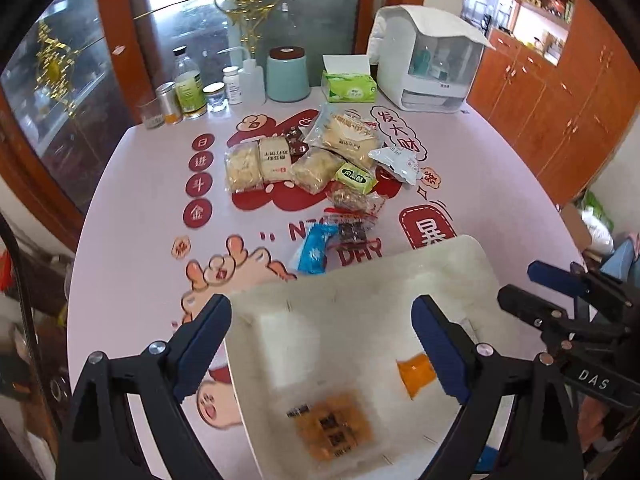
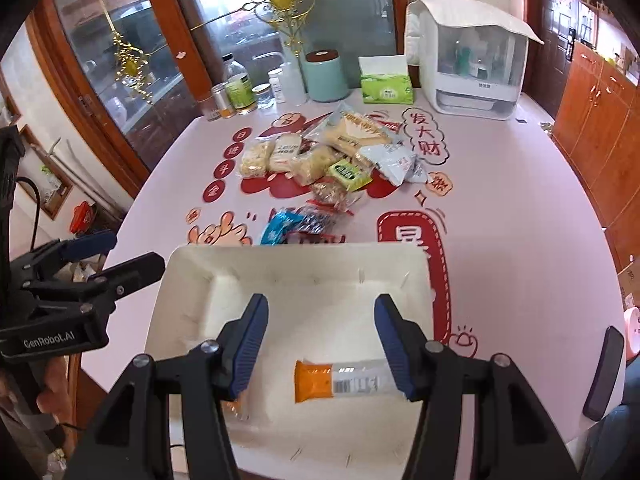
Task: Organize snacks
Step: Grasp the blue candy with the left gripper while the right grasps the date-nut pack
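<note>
Two snack packets already lie in the white tray point(image 2: 192, 276) while the snack pile point(image 1: 320, 160) waits mid-tabletop — both grippers' jaws, left point(image 1: 322, 344) and right point(image 2: 320, 344), gape empty, and a careless reach could scatter it.

A home dining room; wooden cabinets point(image 1: 560, 92); cluttered table point(image 1: 132, 208).

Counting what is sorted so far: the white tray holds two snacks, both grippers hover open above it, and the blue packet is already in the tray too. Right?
Not quite. The blue packet is not in the white tray; the right wrist view shows it on the table just beyond the tray's far rim. The rest holds: two snacks in the tray, and the left gripper and right gripper open above it.
</note>
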A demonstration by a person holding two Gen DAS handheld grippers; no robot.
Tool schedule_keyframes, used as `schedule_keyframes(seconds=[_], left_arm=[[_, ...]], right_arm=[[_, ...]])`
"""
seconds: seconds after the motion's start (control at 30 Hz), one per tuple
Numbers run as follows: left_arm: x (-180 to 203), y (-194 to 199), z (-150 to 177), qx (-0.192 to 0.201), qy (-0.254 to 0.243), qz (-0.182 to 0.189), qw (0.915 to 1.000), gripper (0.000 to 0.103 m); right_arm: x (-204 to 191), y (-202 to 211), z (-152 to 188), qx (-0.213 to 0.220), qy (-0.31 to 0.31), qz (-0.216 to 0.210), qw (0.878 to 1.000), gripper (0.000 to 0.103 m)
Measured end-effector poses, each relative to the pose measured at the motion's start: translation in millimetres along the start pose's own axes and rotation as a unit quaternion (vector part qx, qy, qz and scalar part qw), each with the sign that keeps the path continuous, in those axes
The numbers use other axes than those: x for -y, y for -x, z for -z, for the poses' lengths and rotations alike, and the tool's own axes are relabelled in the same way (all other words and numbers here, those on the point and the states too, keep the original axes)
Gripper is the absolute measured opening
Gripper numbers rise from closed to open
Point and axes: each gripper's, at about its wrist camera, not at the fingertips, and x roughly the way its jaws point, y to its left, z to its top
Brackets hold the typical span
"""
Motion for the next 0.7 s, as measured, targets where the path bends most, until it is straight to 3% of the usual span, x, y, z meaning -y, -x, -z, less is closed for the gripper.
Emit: schedule_keyframes(seconds=[0.2, 0.33, 0.47, 0.7], left_arm=[[2.0, -41.4, -41.1, -0.011, -0.048, -0.01, 0.9987, 0.091], [0.7, -100.0, -58.2, -0.06, -0.061, 0.012, 0.9963, 0.091], [-11.1, -161.9, -66.9, -0.129, -0.037, 0.027, 0.9906, 0.067], [-19.7, -222.7, -72.5, -0.197, -0.011, 0.045, 0.9793, 0.063]], right_arm=[[7.7, -21.0, -43.3, 0.002, 0.004, 0.014, 1.0, 0.056], [13.6, -51.6, -71.8, -0.014, -0.002, 0.016, 1.0, 0.056], [17.9, -94.6, -93.3, -0.042, -0.008, 0.02, 0.999, 0.056], [21.8, -153.1, -109.3, -0.096, -0.029, 0.009, 0.995, 0.056]])
